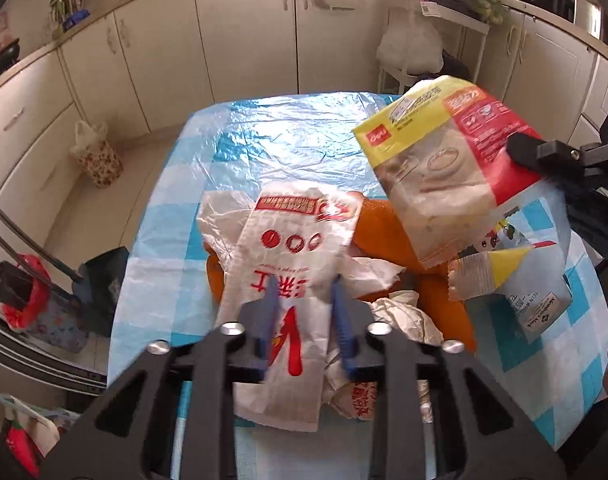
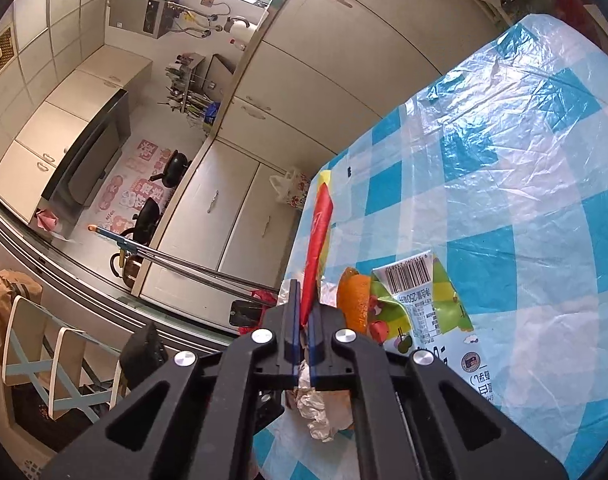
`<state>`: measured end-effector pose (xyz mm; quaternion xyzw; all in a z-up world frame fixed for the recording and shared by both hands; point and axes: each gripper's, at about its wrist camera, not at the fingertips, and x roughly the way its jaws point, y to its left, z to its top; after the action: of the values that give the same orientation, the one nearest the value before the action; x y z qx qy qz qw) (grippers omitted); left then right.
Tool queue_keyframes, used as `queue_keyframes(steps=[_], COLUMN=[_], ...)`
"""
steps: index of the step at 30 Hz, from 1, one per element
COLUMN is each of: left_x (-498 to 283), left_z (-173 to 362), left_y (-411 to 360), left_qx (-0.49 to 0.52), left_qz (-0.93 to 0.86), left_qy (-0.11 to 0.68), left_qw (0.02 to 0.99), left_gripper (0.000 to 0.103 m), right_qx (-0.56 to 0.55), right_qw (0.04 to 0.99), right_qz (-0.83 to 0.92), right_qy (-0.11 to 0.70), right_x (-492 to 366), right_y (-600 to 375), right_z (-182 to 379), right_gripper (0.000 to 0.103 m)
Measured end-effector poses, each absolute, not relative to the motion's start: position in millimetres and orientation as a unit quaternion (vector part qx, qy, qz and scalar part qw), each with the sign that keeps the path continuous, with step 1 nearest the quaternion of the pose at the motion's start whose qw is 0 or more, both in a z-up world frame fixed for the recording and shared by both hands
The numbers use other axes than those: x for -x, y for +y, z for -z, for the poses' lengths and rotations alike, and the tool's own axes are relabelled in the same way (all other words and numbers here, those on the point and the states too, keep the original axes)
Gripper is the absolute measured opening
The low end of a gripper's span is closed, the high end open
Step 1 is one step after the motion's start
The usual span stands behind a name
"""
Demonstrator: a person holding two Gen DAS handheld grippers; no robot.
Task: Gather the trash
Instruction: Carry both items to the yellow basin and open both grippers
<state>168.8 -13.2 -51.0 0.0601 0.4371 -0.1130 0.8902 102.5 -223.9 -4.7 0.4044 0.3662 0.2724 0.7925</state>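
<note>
My left gripper (image 1: 304,284) is part open just above a white paper bag with red print (image 1: 287,264), its blue fingers (image 1: 268,312) either side of the bag, which rests on a pile of orange peel (image 1: 380,220) and crumpled paper (image 1: 404,312). My right gripper (image 2: 303,292) is shut on the edge of a yellow and red food wrapper (image 1: 436,160), seen edge-on in the right wrist view (image 2: 318,232), and holds it up over the table. A small yellow wrapper (image 1: 484,276) and a drink pouch (image 2: 420,308) lie beside the peel.
The table has a blue and white checked plastic cover (image 1: 287,136). Cream kitchen cabinets (image 1: 243,32) stand behind. A bag-lined bin (image 1: 97,156) sits on the floor at left, and a dustpan (image 1: 99,280) stands by the table edge.
</note>
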Motion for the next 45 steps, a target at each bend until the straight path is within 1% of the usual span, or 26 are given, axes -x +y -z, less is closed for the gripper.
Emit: queue_keyframes(steps=[3,6,15,19,24,35,39,45], left_x=[-166.4,-158.4,-118.0,-88.2,-46.7,41.3,70.0,103.3], left_z=[44.8,32.6,-9.9,-24.1,-37.0,-52.6,-57.7,-61.4], left_y=[2.3,13.2,50.2,61.8,56.6,34.0,32.3,31.9], left_qx=[-0.016,0.012,0.082,0.108,0.099,0.041,0.032,0.024], left_qz=[0.109,0.113,0.145,0.152,0.16,0.164,0.169,0.179], left_qy=[0.43,0.412,0.377,0.365,0.353,0.326,0.318,0.313], left_qw=[0.896,0.904,0.911,0.912,0.917,0.93,0.932,0.932], left_gripper=[0.004,0.002,0.002,0.002,0.002,0.002,0.002,0.002], right_qx=[-0.397,-0.394,-0.401,-0.406,-0.418,-0.364,-0.35,-0.302], right_qw=[0.798,0.801,0.806,0.808,0.81,0.839,0.843,0.848], right_qz=[-0.281,-0.286,-0.303,-0.307,-0.305,-0.304,-0.302,-0.299], right_qy=[0.357,0.348,0.313,0.297,0.278,0.268,0.277,0.316], right_x=[-99.3,-96.4,-77.3,-58.7,-20.7,87.7,121.2,154.0], right_y=[-222.2,-222.5,-224.5,-228.5,-231.5,-207.9,-198.0,-169.2], right_z=[-1.0,-5.3,-21.6,-29.4,-34.1,-44.7,-39.6,-29.7], right_gripper=[0.004,0.004,0.004,0.004,0.004,0.004,0.004,0.004])
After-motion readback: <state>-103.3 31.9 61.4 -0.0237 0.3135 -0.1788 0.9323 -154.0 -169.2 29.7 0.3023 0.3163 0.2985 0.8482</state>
